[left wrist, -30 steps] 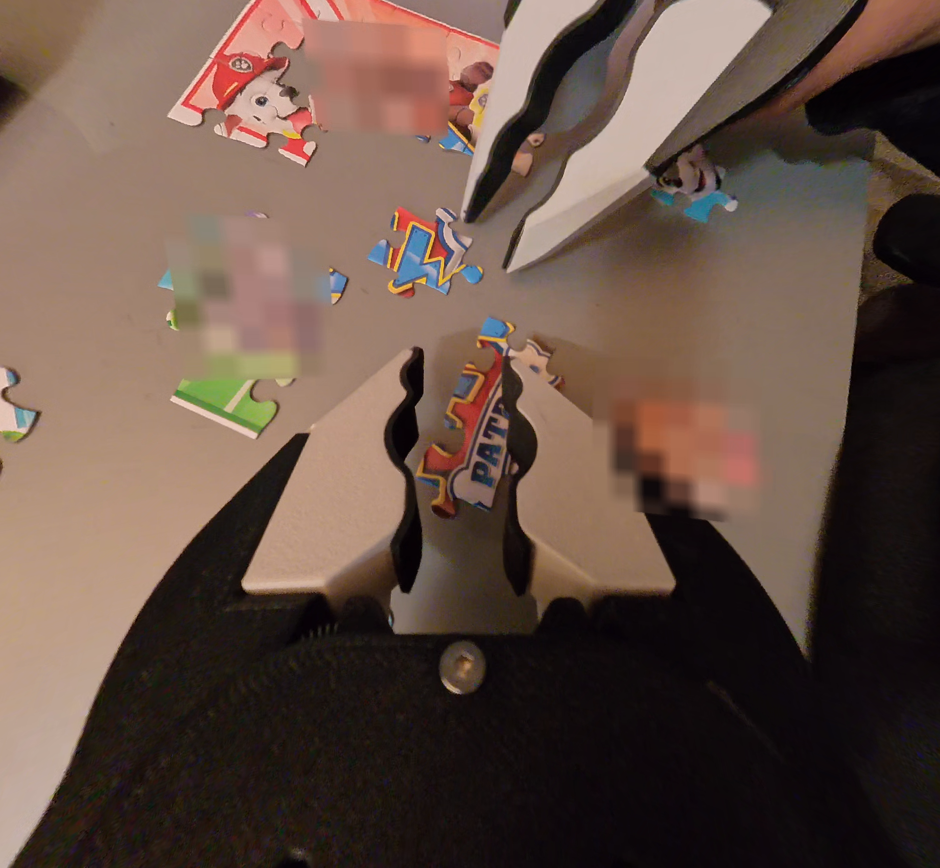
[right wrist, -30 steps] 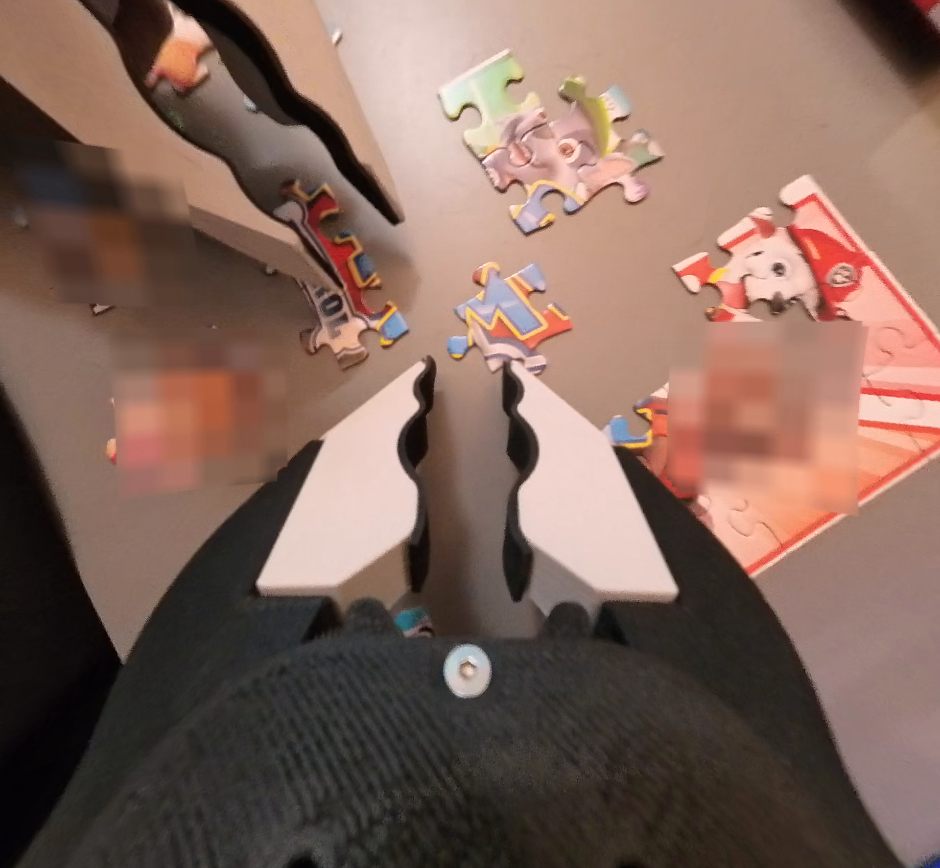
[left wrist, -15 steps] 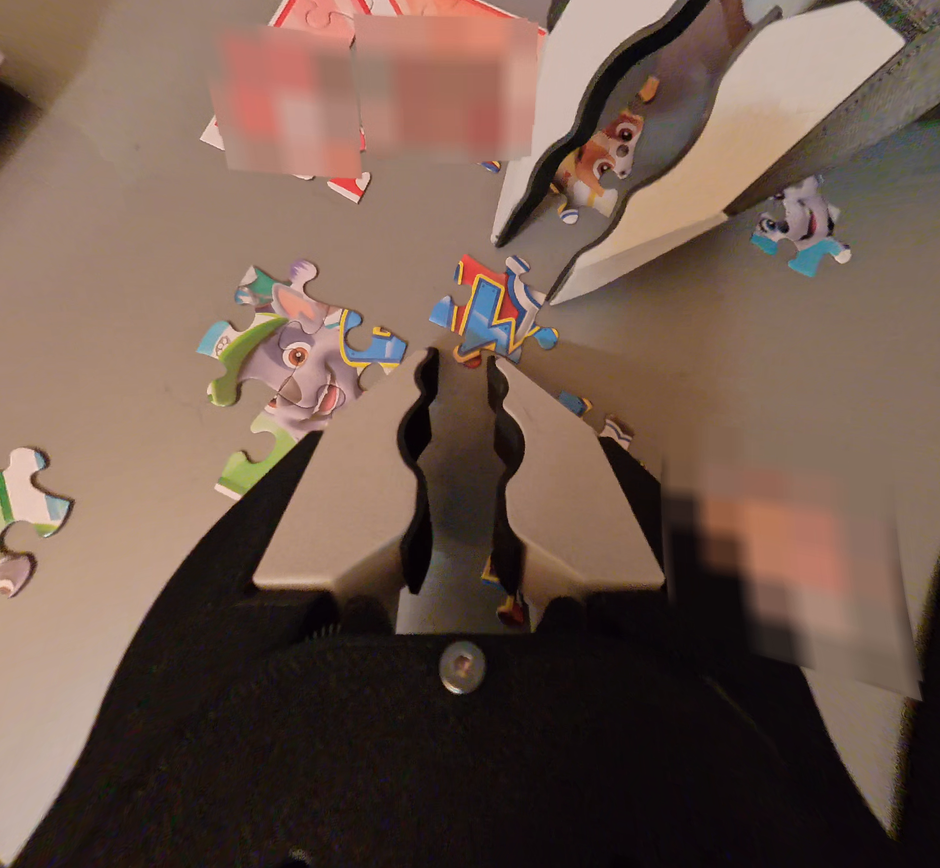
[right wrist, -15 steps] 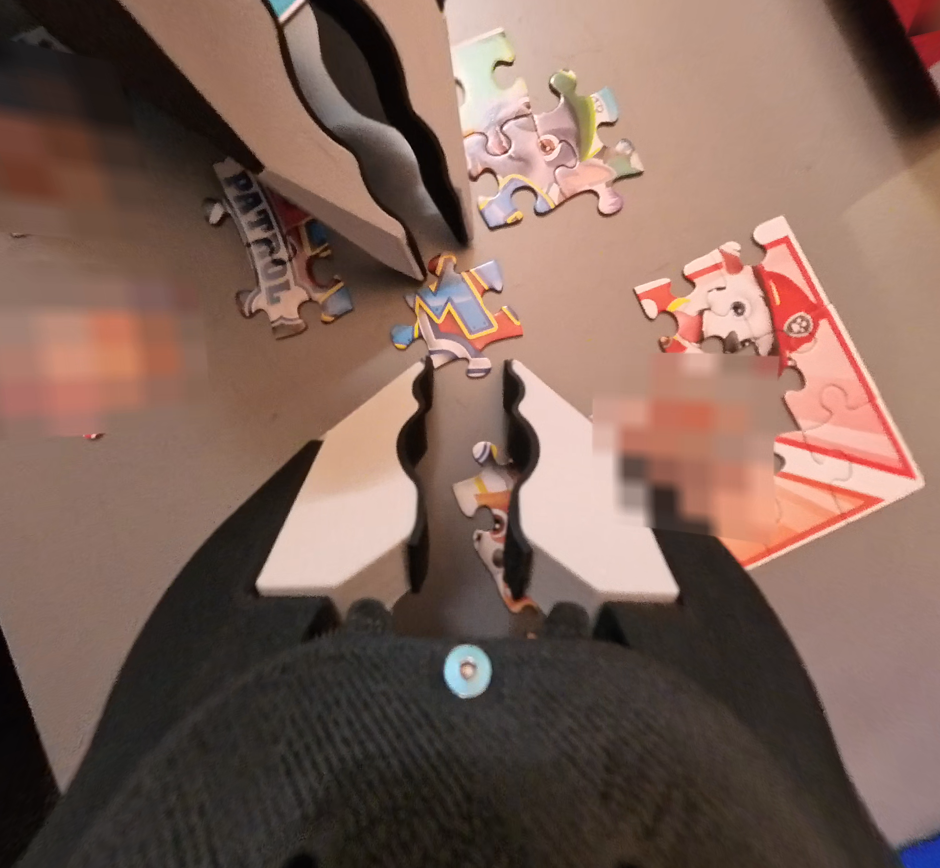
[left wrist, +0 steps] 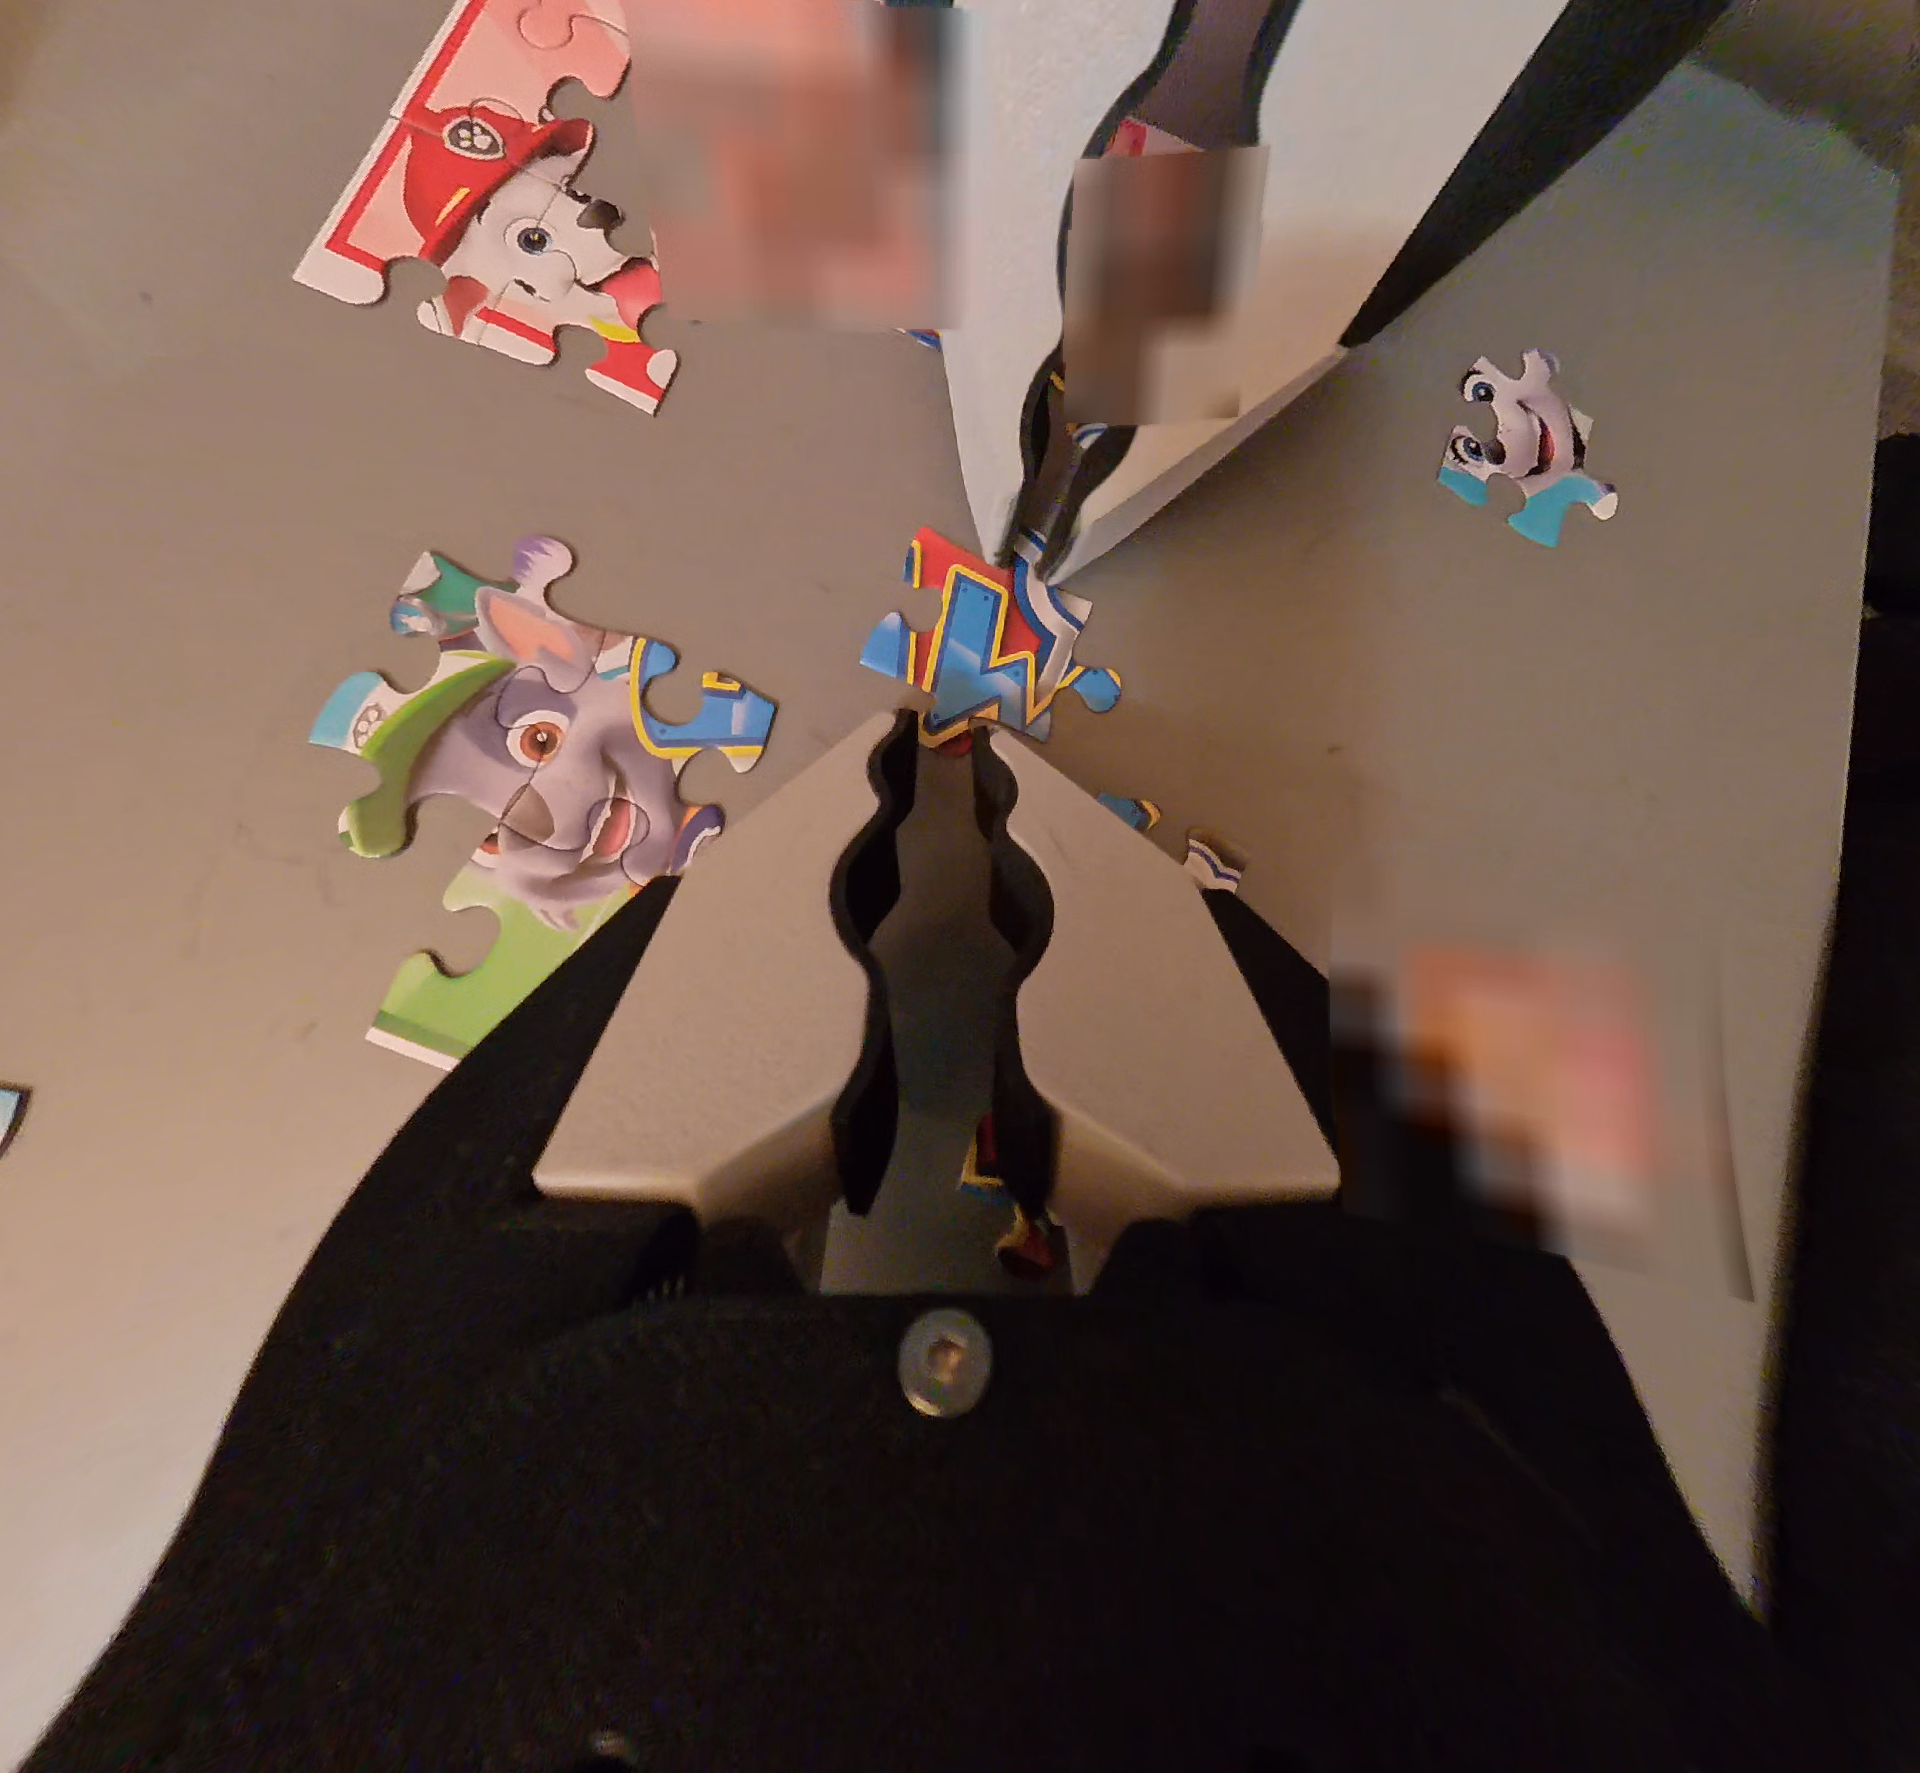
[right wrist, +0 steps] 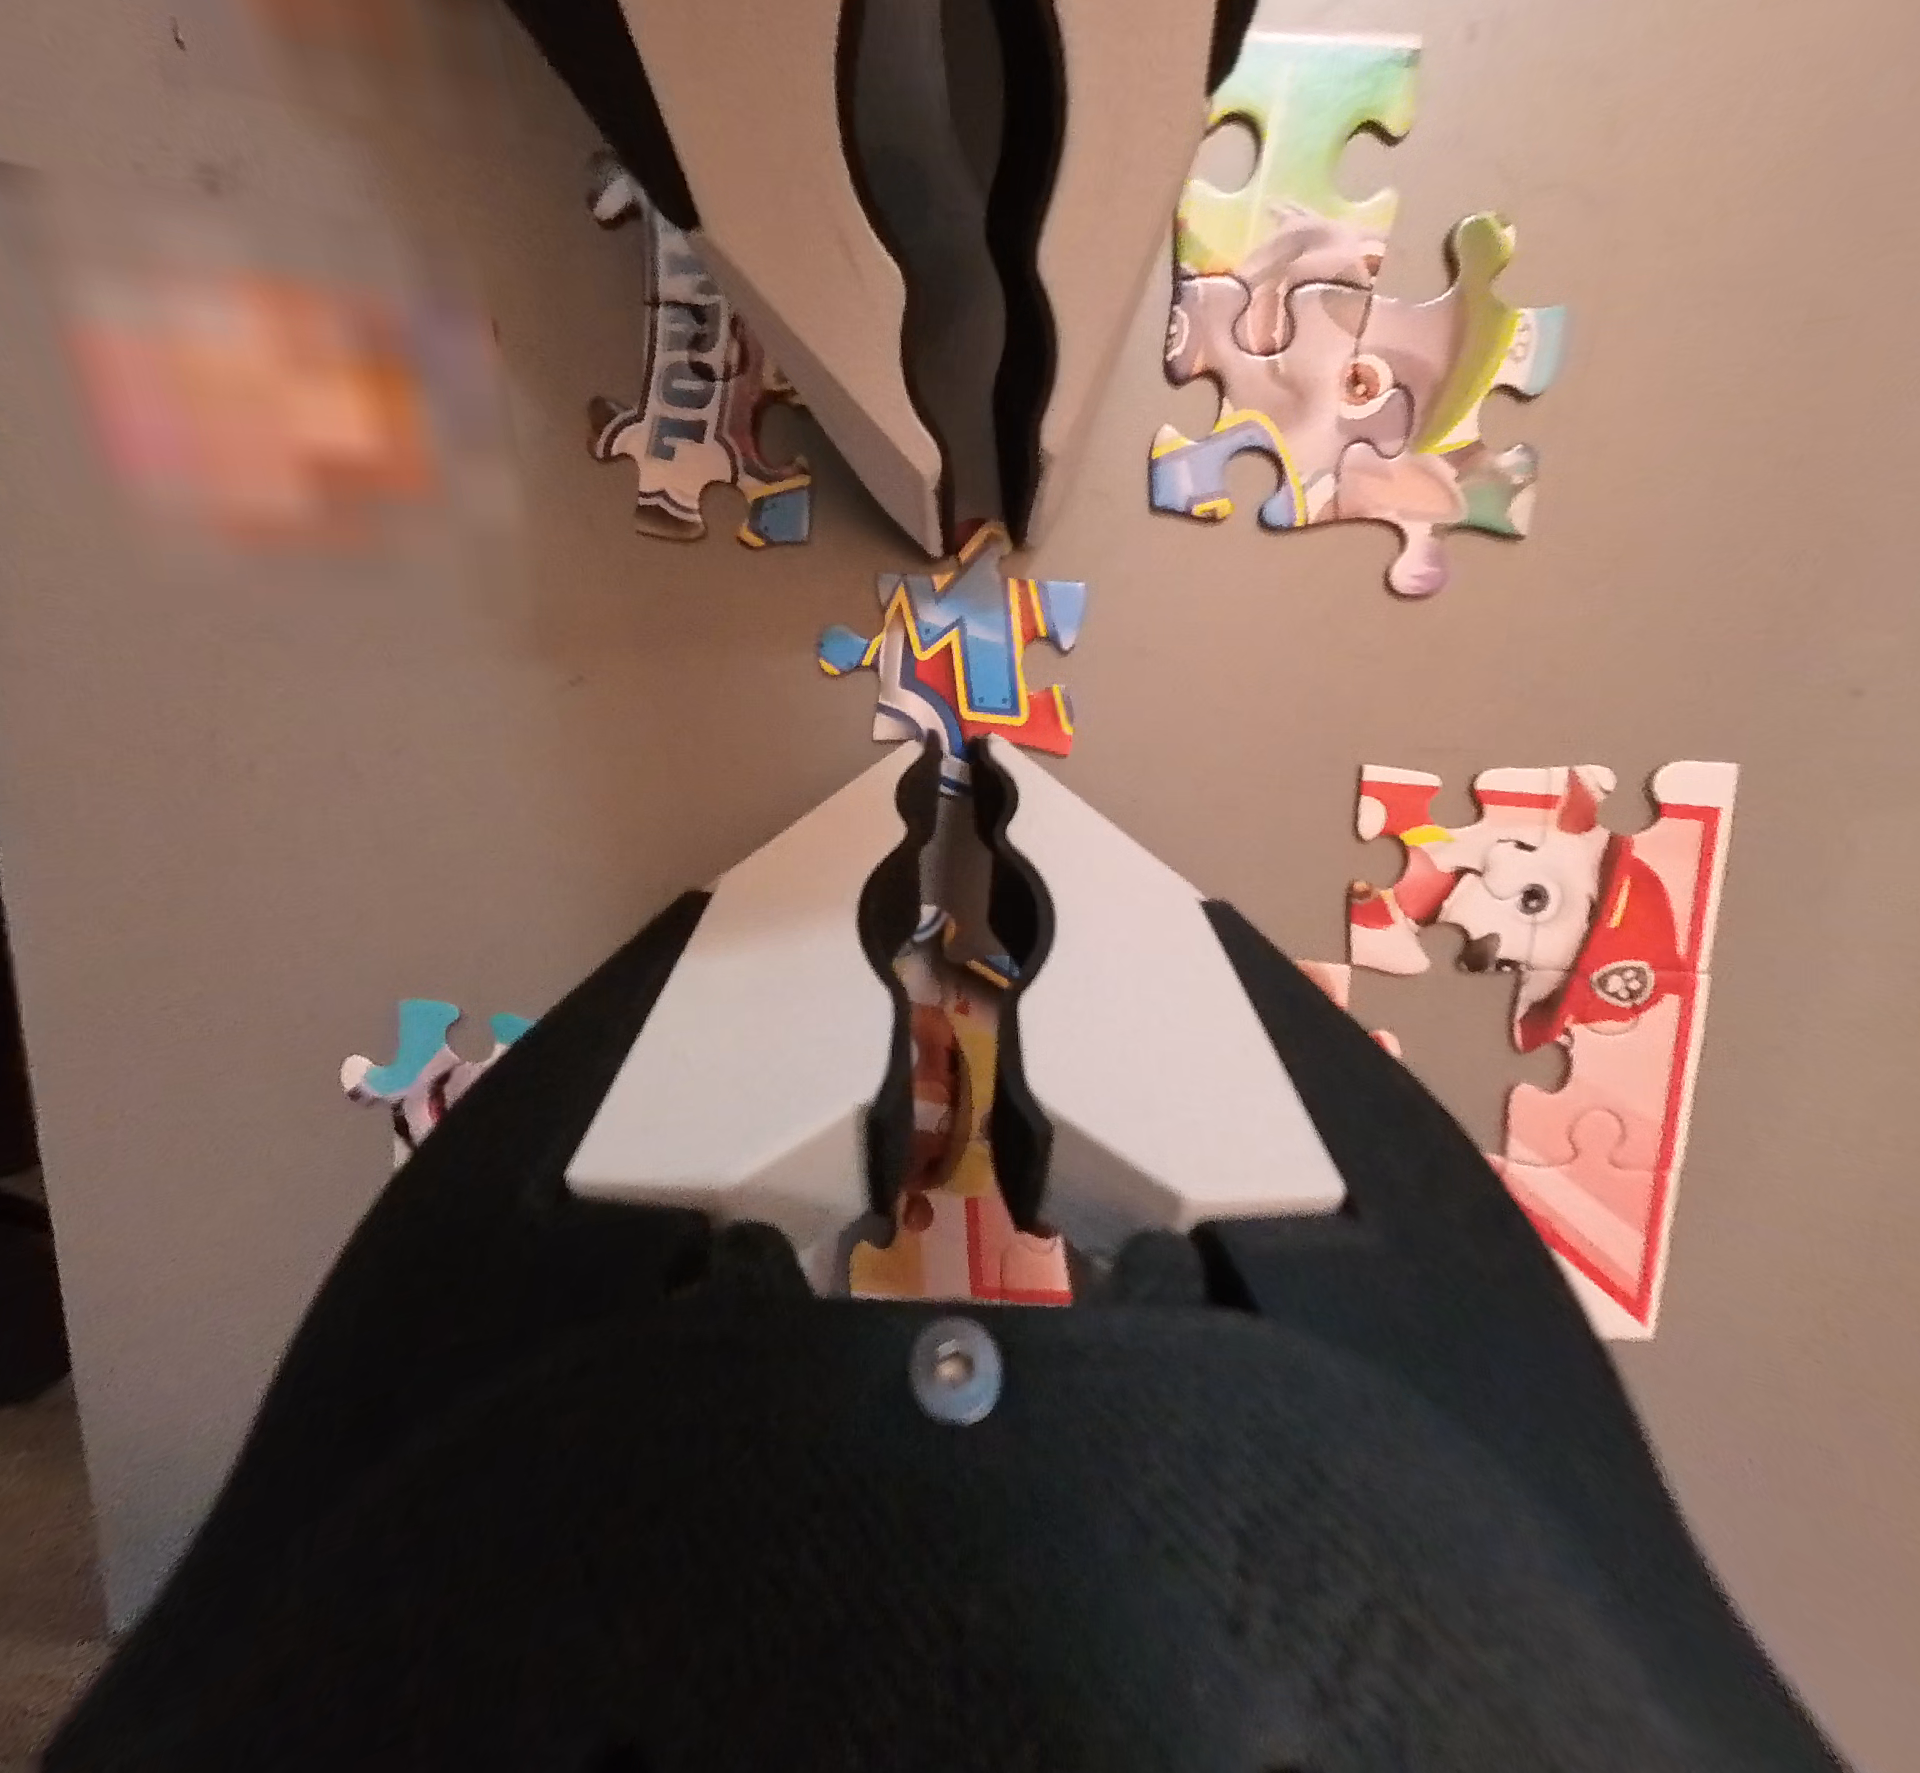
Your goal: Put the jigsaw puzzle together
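A blue, red and yellow puzzle piece [left wrist: 987, 653] lies in the middle of the grey table [left wrist: 208, 497]. My left gripper [left wrist: 948, 738] is shut on its near tab, which sits between the fingertips. My right gripper [left wrist: 1039, 551] comes from the far side and pinches the opposite edge. In the right wrist view the same piece [right wrist: 971, 663] sits just ahead of my right gripper [right wrist: 954, 765], whose tips are shut on its white and blue edge. There the left gripper [right wrist: 982, 528] grips the far tab.
A joined grey-dog cluster [left wrist: 520, 767] lies left of the piece, and a red-bordered corner section [left wrist: 488, 196] lies farther off. A lettered piece [right wrist: 696, 404] lies beside the left gripper. A small white-dog piece [left wrist: 1527, 445] lies near the table's right edge [left wrist: 1860, 684]. Both grippers' tips are close together, under 4 cm apart.
Both grippers moved in on the blue, red and yellow piece from opposite sides. Their jaws closed from open onto its edges.
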The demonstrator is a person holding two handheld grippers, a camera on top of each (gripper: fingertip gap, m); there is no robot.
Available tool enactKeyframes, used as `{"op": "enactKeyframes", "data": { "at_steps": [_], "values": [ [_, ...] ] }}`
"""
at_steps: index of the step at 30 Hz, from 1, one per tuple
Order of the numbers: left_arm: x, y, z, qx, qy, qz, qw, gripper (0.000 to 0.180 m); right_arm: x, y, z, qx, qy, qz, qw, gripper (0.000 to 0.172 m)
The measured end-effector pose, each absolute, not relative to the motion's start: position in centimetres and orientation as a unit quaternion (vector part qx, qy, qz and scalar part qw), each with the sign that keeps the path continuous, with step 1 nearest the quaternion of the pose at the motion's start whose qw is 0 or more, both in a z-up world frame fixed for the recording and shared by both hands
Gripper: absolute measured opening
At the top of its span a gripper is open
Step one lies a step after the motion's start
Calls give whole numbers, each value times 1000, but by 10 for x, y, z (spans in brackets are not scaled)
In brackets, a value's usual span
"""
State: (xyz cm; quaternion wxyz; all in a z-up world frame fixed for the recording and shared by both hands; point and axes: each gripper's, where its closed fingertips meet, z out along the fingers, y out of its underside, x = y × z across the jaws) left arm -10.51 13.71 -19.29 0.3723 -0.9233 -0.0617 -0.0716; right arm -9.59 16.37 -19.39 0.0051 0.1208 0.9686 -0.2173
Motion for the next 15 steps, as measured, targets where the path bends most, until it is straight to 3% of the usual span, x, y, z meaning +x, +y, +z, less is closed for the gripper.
{"op": "enactKeyframes", "data": {
  "at_steps": [15],
  "values": [
    [-104,131,-174,-899,-82,-116,415,15,-85,166,-181,159,956,-244,-25,2]
  ]
}}
